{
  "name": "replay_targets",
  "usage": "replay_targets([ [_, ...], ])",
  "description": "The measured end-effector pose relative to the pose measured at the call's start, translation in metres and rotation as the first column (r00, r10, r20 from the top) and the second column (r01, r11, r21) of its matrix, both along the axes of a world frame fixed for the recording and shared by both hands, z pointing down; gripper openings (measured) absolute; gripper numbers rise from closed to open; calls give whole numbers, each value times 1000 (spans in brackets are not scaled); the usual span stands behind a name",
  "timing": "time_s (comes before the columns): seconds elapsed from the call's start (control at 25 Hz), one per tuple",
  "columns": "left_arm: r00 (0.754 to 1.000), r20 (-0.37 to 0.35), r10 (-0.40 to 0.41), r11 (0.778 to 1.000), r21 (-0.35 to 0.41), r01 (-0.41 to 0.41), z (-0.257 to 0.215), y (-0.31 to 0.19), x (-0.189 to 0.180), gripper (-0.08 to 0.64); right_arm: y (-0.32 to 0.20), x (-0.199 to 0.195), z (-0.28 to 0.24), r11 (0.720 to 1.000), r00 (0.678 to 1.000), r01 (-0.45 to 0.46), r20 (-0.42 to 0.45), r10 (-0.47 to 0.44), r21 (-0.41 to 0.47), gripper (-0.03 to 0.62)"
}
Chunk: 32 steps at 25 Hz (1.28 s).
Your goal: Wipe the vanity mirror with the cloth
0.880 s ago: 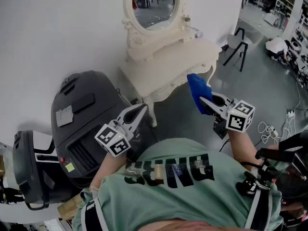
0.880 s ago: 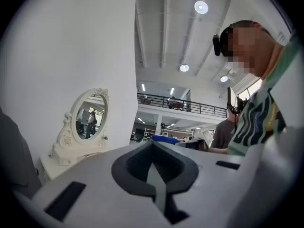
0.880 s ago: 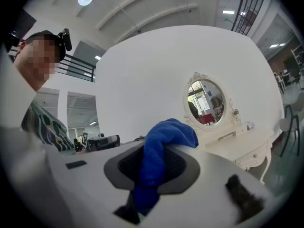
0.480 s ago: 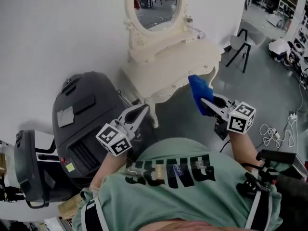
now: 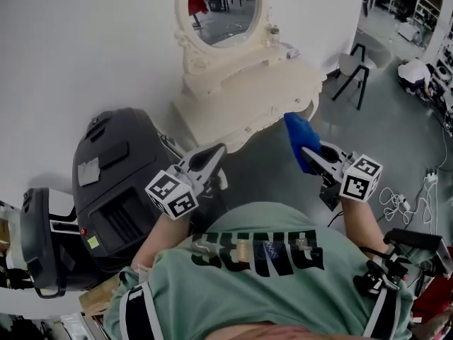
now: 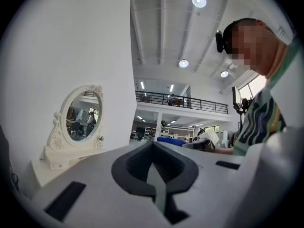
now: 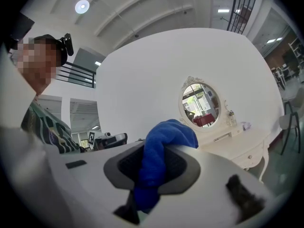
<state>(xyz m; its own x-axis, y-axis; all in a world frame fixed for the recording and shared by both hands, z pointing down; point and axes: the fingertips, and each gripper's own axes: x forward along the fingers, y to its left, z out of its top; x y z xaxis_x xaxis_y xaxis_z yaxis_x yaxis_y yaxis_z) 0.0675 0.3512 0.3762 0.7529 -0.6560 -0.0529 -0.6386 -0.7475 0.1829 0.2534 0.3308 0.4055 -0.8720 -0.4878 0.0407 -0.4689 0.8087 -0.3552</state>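
An oval vanity mirror (image 5: 223,9) in an ornate white frame stands at the back of a white dressing table (image 5: 244,91) against the wall; the mirror (image 6: 80,118) also shows in the left gripper view and the mirror (image 7: 201,104) in the right one. My right gripper (image 5: 309,154) is shut on a blue cloth (image 5: 300,137), whose bunched end (image 7: 166,137) sticks out past the jaws, short of the table's front right corner. My left gripper (image 5: 214,154) is shut and holds nothing, in front of the table's left end.
A large dark grey machine (image 5: 117,183) stands left of the table, close to my left arm. A small bottle (image 5: 274,33) sits on the table beside the mirror. A white chair with black legs (image 5: 350,69) stands to the right on the grey floor.
Both grippers have shifted slightly forward and to the right towards the table. The cloth stays gripped in the right one.
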Motion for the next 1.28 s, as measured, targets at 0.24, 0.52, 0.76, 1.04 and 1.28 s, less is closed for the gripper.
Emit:
replay_targets([
  [0.24, 1000, 31, 4, 999, 40, -5, -15, -27, 52, 0, -12, 52, 4, 1000, 1000, 2, -30, -1, 15, 78],
  [0.52, 998, 60, 4, 1000, 12, -5, -22, -71, 49, 0, -59, 44, 18, 1000, 999, 29, -42, -29, 6, 78],
  [0.76, 998, 55, -43, 998, 42, 40, -33, -128, -28, 0, -146, -28, 13, 998, 994, 47, -97, -43, 40, 80],
  [1.04, 981, 127, -144, 989, 57, 138, -16, -183, -113, 0, -274, -131, -40, 985, 985, 87, -160, -64, 146, 80],
  [1.28, 976, 84, -203, 979, -10, 205, -8, -244, -151, 0, -371, -180, -50, 978, 977, 90, -209, -50, 187, 80],
])
